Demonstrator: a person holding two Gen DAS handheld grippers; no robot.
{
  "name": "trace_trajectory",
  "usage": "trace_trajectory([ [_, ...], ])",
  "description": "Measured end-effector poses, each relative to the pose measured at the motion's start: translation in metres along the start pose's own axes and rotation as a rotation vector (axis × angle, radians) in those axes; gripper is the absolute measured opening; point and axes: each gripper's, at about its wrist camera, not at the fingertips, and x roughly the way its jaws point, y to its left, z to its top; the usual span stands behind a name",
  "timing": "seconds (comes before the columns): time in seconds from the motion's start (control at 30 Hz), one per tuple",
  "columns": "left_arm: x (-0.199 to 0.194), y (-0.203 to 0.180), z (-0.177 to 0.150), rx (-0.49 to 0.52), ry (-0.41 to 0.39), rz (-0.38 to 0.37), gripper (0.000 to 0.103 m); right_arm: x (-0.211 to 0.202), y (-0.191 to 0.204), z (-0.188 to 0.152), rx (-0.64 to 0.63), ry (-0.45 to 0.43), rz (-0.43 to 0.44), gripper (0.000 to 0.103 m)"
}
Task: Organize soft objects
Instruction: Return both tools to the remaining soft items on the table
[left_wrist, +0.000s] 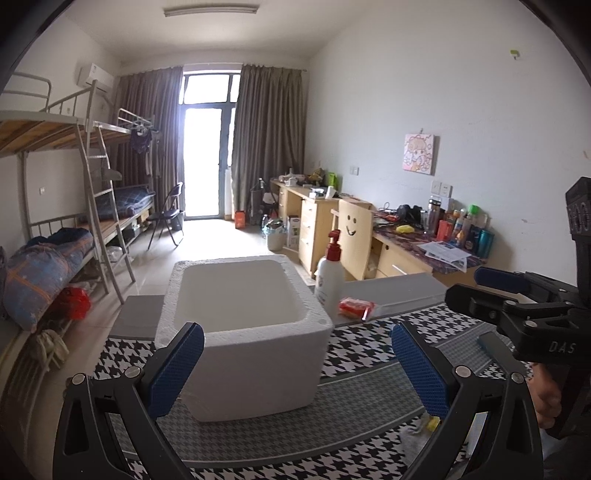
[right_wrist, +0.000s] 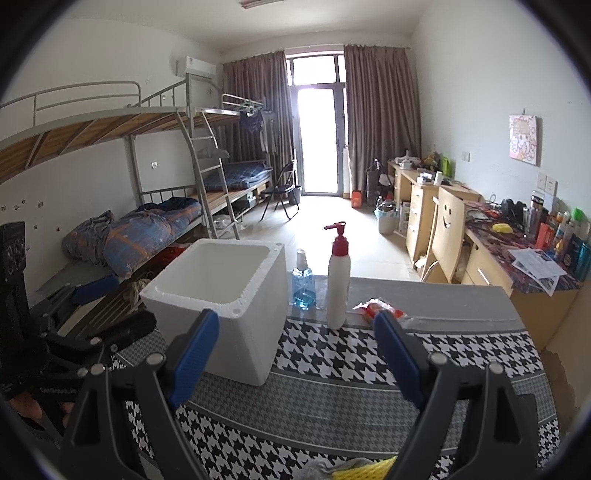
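One foam box (right_wrist: 221, 295), two bottles (right_wrist: 338, 277), one red packet (right_wrist: 380, 308) at twelve o'clock; soft cloths (right_wrist: 354, 467) at six. Left gripper (left_wrist: 295, 369) and right gripper (right_wrist: 295, 358) gape wide, empty.

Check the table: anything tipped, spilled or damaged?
Nothing stands out. The foam box sits upright and empty, the pump bottle and blue spray bottle stand upright, and the red packet lies flat on the houndstooth cloth. No spills visible.

Foam box (right_wrist: 218, 295) on table (right_wrist: 461, 354); pump bottle (right_wrist: 339, 277) right of box; spray bottle (right_wrist: 302, 280) between.
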Motion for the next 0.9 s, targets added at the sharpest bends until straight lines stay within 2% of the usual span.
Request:
trace_trajectory([
  [0.37,-0.022,-0.016,-0.006,0.028,-0.037,-0.058,0.102,-0.019,-0.007,-0.012,0.024,-0.008,-0.040,0.088],
  [0.9,-0.034,-0.040,-0.020,0.049,-0.033,-0.128,0.102,-0.046,-0.021,-0.033,0.068,-0.035,-0.089,0.088],
])
